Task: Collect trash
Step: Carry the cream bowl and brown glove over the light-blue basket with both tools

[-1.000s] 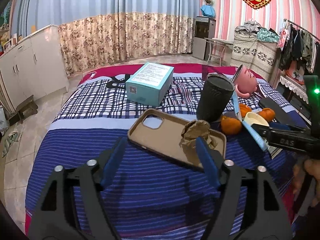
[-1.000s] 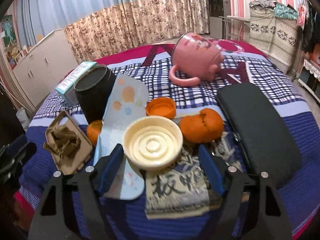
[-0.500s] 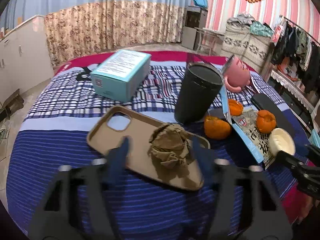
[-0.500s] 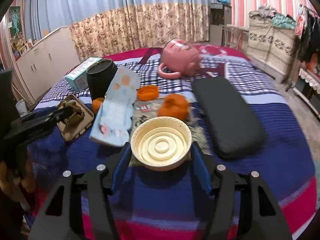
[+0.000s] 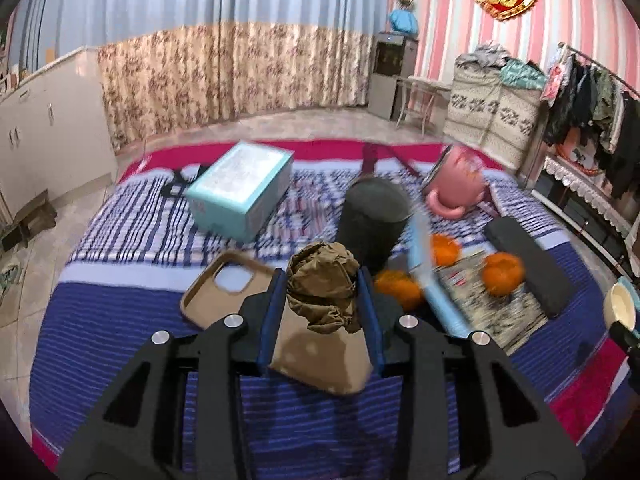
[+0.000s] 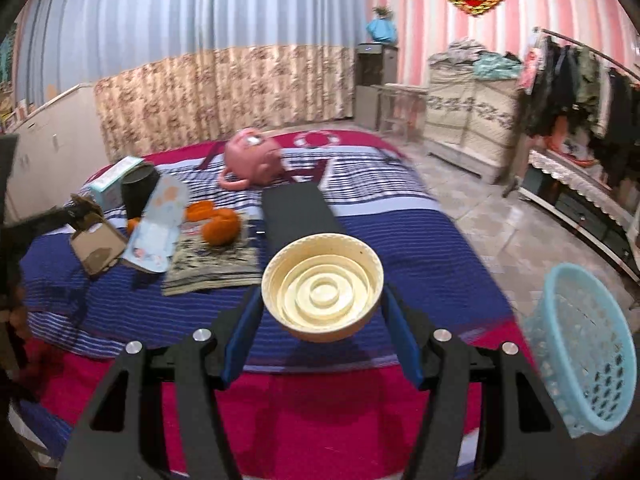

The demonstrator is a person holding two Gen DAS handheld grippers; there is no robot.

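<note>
A crumpled brown paper wad (image 5: pixel 320 292) sits between the blue pads of my left gripper (image 5: pixel 322 276), whose jaws are closing and press on both its sides, just above a tan phone case (image 5: pixel 224 288). My right gripper (image 6: pixel 322 295) is shut on a cream round lid (image 6: pixel 322 284) and holds it over the bed's near edge. The lid also shows at the right edge of the left wrist view. A light blue mesh basket (image 6: pixel 580 352) stands on the floor to the right of the lid.
On the striped bed (image 5: pixel 120 320) are a black cup (image 5: pixel 372 220), a teal box (image 5: pixel 240 192), a tipped pink mug (image 5: pixel 456 188), orange peels (image 5: pixel 502 272), a blue packet (image 6: pixel 158 224), a newspaper (image 6: pixel 212 260) and a long black case (image 6: pixel 300 212). Tiled floor lies right of the bed.
My left gripper closed around the paper wad and raised it off the phone case. My right gripper carried the lid back off the bed and swung right, bringing the basket into view.
</note>
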